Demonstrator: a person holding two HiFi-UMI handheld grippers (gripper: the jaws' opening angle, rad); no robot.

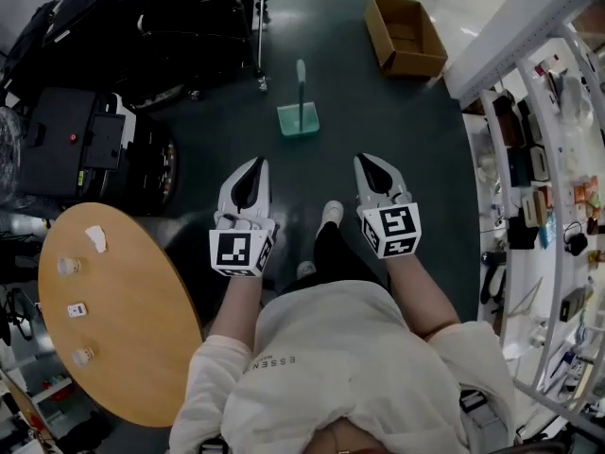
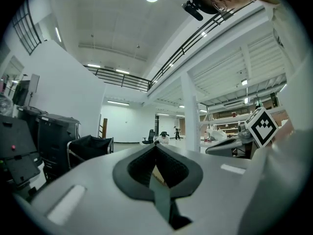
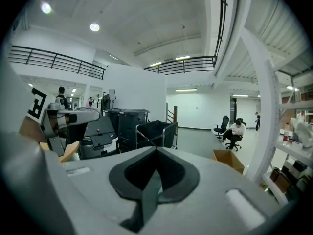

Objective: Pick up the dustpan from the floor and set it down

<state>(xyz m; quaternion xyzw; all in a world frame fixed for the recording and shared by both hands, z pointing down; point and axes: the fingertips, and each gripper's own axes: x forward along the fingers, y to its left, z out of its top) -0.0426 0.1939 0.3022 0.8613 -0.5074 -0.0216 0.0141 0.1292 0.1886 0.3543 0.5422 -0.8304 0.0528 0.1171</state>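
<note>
The green dustpan (image 1: 299, 118) stands on the dark floor ahead of me, its long pale handle upright. Both grippers are held level in front of my body, short of the dustpan and not touching it. My left gripper (image 1: 256, 163) is to the dustpan's near left, its jaws closed tip to tip with nothing between them. My right gripper (image 1: 363, 159) is to the near right, also shut and empty. In the left gripper view the left gripper (image 2: 156, 146) shows its jaws meeting, and the right gripper (image 3: 156, 149) looks the same in its own view. The dustpan shows in neither gripper view.
An open cardboard box (image 1: 406, 36) lies on the floor at the far right. A round wooden table (image 1: 113, 348) is at my near left, with black machines and a cart (image 1: 85, 145) beyond it. Shelving (image 1: 544, 187) lines the right side. My shoe (image 1: 330, 214) is between the grippers.
</note>
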